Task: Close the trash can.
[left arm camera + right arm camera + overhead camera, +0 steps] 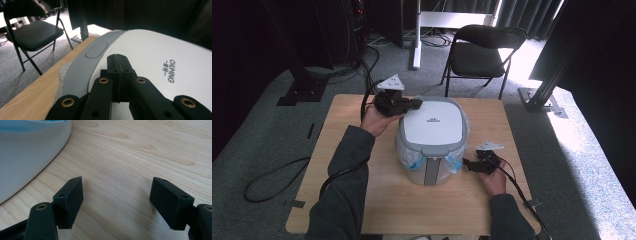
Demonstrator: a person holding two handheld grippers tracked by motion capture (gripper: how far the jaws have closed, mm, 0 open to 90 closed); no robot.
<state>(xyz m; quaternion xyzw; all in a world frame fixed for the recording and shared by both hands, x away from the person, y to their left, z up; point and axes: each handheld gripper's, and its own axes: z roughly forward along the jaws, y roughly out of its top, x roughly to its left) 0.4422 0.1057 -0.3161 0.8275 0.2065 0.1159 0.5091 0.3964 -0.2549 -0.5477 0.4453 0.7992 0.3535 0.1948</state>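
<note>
High view: a white bin (432, 142) with a grey-rimmed white lid (433, 122) stands near the middle of the wooden table (342, 200), a pale liner bunched under the rim. The left gripper (414, 103) sits at the lid's far left corner, its tip over the lid's edge, held by the left hand (374, 119). The right gripper (467, 165) lies low on the table just beside the bin's near right side, its tip pointing at the bin wall and close to it; whether it touches cannot be told here.

In the left gripper view, the left gripper (117, 61) has its jaws pressed together with nothing between them, poised just above the lid (150, 55), near the grey rim and its oval recess (96, 49). Contact with the lid cannot be told. The printed word on the lid lies to the right of the tip.

In the right gripper view, the right gripper (116, 195) has its jaws spread wide over bare table wood (130, 150), gripping nothing; the bin's white wall (27, 152) curves past at the upper left, apart from the left jaw.

A black folding chair (482, 50) stands beyond the table.
</note>
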